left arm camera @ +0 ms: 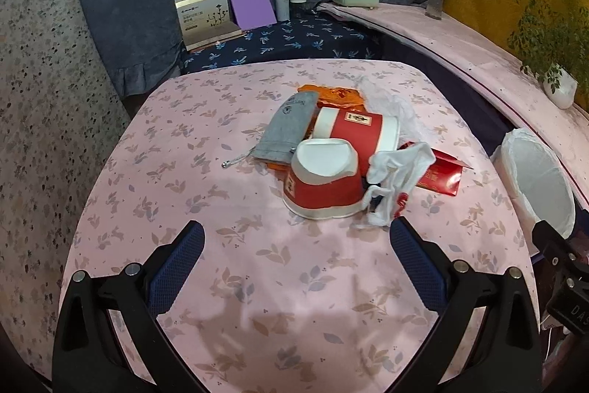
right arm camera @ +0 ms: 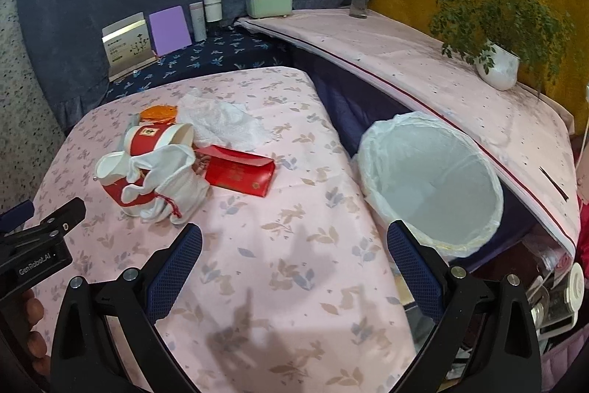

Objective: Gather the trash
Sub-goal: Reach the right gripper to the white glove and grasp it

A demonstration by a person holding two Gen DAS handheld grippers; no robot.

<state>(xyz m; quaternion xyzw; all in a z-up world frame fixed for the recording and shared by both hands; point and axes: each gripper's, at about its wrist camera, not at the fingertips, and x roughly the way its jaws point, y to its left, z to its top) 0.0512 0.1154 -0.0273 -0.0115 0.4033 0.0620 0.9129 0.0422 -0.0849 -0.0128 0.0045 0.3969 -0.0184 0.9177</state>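
1. Our left gripper (left arm camera: 296,240) hangs with jaws spread wide, holding nothing.
2. Our right gripper (right arm camera: 294,240) is likewise agape and bare.
3. The trash (left arm camera: 331,153) lies heaped mid-table (left arm camera: 184,172), ahead of our left gripper.
4. The lined bin (right arm camera: 430,179) stands beside the table's right edge.

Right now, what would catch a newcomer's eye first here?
The heap of red-and-white paper bowls, a red envelope and crumpled white cloth mid-table. Then the white-lined bin beside the table's right edge, apparently empty. Both hand-held grippers, left and right, are open and empty.
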